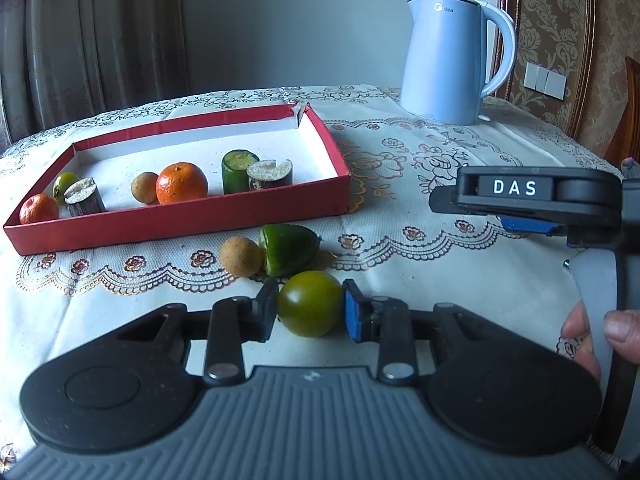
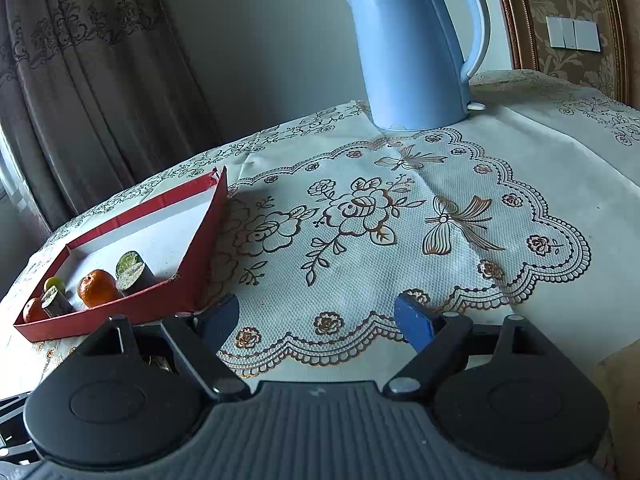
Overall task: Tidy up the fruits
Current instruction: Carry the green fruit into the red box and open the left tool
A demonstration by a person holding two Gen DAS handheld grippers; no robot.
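1. Tabletop [image 1: 420, 248], under a lace-pattern cloth; largest thing in view. A pale blue kettle [image 1: 452, 60] stands at the far side, well apart from the fruit.
2. Red tray [image 1: 188, 220], shallow, white inside, sits left of centre. In it: two oranges, the bigger one [image 1: 182, 183] mid-tray; a small brown fruit beside it; a green-yellow fruit at the left end; three cut stalk pieces standing on end.
3. Right gripper [image 2: 316, 320] hovers over bare cloth just right of the tray's near corner. Jaws spread wide, nothing between them.
4. Left gripper [image 1: 310, 306] low at the near edge of the cloth. Jaws drawn in on a green tomato [image 1: 311, 304], a pad touching each side. Whether it has left the cloth I cannot tell.
5. Loose fruit outside the tray, just beyond the tomato: a cut green piece [image 1: 288, 249] lying on its side, and a small brown round fruit [image 1: 241, 257] touching it on the left.
6. Step in hand, by my reading: pick-up of the tomato. Task looks past halfway, with three items out.
7. Next move likely calls for a lift clear of the two loose fruits and over the tray's front wall, then a release in the open floor space behind the orange. The tomato is round and smooth and may roll on release.
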